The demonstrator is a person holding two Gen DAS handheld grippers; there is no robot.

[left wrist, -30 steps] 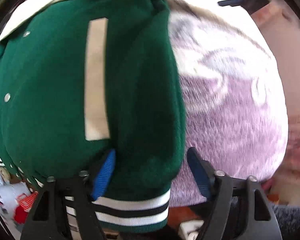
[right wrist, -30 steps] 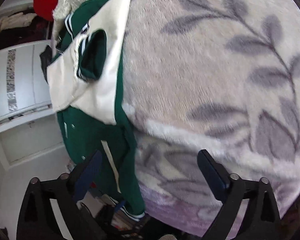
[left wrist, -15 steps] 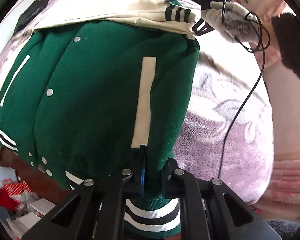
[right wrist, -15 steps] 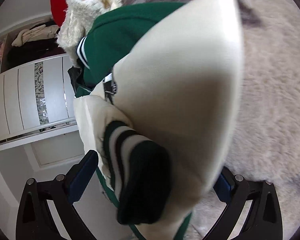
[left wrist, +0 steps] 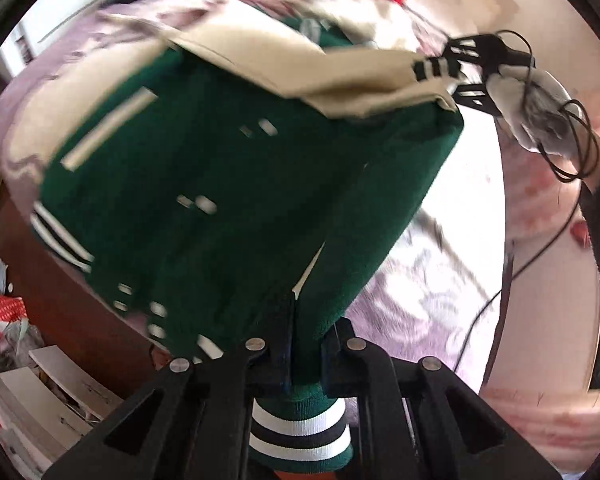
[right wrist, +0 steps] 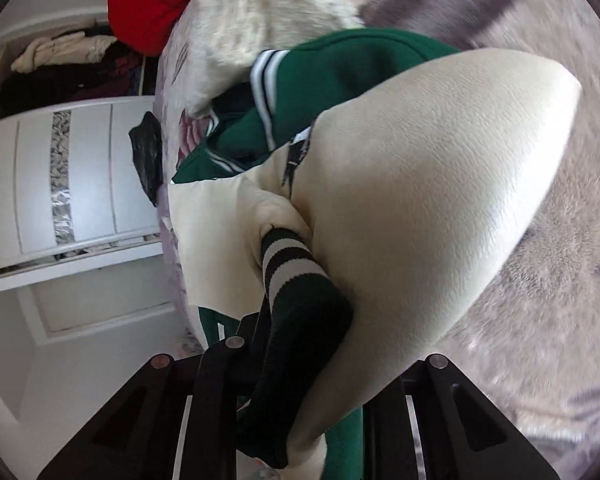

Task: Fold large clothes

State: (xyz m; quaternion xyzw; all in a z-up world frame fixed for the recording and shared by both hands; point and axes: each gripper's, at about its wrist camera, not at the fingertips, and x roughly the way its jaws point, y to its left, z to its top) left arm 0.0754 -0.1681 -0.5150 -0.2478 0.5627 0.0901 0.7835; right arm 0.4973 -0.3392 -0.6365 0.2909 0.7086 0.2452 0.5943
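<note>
A green varsity jacket (left wrist: 228, 184) with cream sleeves and striped cuffs lies on a blanket-covered bed. My left gripper (left wrist: 306, 332) is shut on the jacket's green bottom edge near the striped hem band (left wrist: 300, 432). In the left wrist view my right gripper (left wrist: 466, 70) holds the far corner by the cream sleeve. In the right wrist view my right gripper (right wrist: 300, 360) is shut on the cream sleeve (right wrist: 420, 200) and its striped cuff (right wrist: 296, 280); the fingertips are hidden by cloth.
A fluffy purple-grey leaf-pattern blanket (right wrist: 540, 320) covers the bed. A red garment (right wrist: 148, 0) and a white fluffy garment (right wrist: 260, 20) lie at the far end. A white wardrobe (right wrist: 60, 180) stands to the left. Boxes and clutter (left wrist: 20, 340) sit on the floor.
My right gripper closed on the cream sleeve and cuff. My left gripper, shut on the hem half a second ago, has lifted and pulled the jacket, which is now blurred with motion.
</note>
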